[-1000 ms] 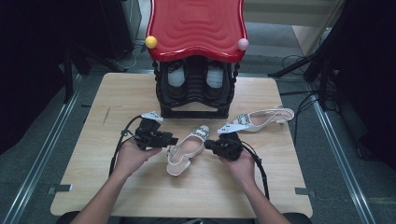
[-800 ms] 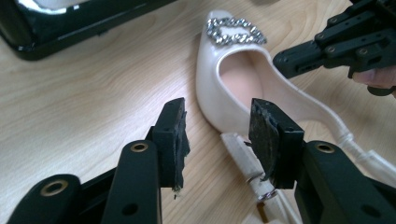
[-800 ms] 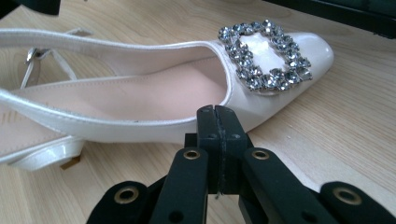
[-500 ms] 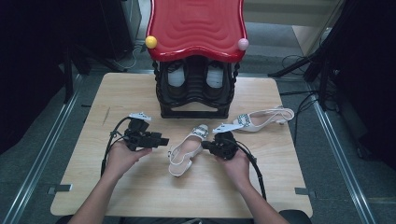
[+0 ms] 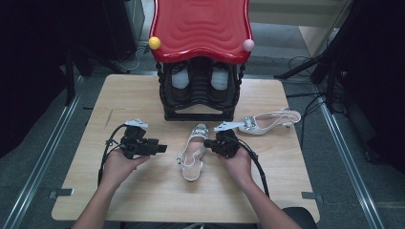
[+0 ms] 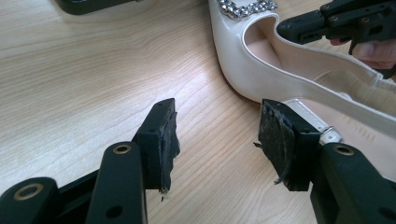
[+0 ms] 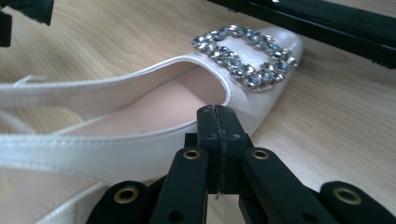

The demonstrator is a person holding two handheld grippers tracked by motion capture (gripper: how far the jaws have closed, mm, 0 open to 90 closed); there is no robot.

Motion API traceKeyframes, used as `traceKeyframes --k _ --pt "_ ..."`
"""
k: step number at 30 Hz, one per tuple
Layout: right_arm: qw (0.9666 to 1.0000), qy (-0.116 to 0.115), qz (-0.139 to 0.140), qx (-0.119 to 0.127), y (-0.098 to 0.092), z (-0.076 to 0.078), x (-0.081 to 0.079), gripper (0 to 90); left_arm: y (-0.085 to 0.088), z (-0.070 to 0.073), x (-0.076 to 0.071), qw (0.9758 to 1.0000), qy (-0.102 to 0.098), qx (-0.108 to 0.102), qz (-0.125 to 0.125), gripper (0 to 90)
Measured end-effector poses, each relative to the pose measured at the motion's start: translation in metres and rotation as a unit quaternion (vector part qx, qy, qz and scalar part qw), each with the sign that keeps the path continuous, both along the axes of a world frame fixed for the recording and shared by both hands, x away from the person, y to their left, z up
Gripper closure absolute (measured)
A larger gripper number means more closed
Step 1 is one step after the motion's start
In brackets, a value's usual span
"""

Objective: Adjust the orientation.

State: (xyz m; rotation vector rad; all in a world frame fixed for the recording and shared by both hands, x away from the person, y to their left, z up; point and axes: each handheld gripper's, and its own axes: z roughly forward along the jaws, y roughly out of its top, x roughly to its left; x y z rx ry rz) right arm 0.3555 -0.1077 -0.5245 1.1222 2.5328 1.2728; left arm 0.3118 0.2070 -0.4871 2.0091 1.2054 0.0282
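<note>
Two white shoes (image 5: 193, 151) (image 5: 267, 122) on table (image 5: 143, 191); left gripper (image 5: 161, 148) fingers open, empty; right gripper (image 5: 207, 143) fingers closed, apparently empty.

Black hand-held gripper (image 5: 160, 148), brass rivets, trailing cables

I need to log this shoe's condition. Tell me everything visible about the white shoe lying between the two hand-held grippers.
The white shoe is a glossy, leather-looking slingback with a pointed toe, a rhinestone buckle and a thin heel strap. It lies on the wooden table, toe towards the black rack. The right hand-held gripper, jaws shut, presses against its side edge.
</note>
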Motion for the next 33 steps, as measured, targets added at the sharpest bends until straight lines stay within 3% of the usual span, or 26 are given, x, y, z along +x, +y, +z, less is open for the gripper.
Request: traceKeyframes --k 11,15,23,33 --pt "0.9999 0.012 0.002 -0.001 -0.001 0.006 0.011 89.4 0.009 -0.001 -0.002 0.9999 -0.010 0.000 0.011 44.3" --pt "0.9998 0.011 0.000 0.013 -0.011 0.016 0.012 88.0 0.011 -0.002 0.000 0.9999 -0.010 -0.001 0.009 43.6" --pt "0.9999 -0.008 -0.011 0.005 -0.032 0.029 0.005 88.1 0.005 -0.004 0.009 0.9999 -0.009 0.004 -0.004 43.1" --pt "0.9984 0.002 -0.052 0.021 -0.067 0.038 0.003 88.1 0.002 -0.003 0.018 0.9998 -0.013 0.008 -0.012 43.1"
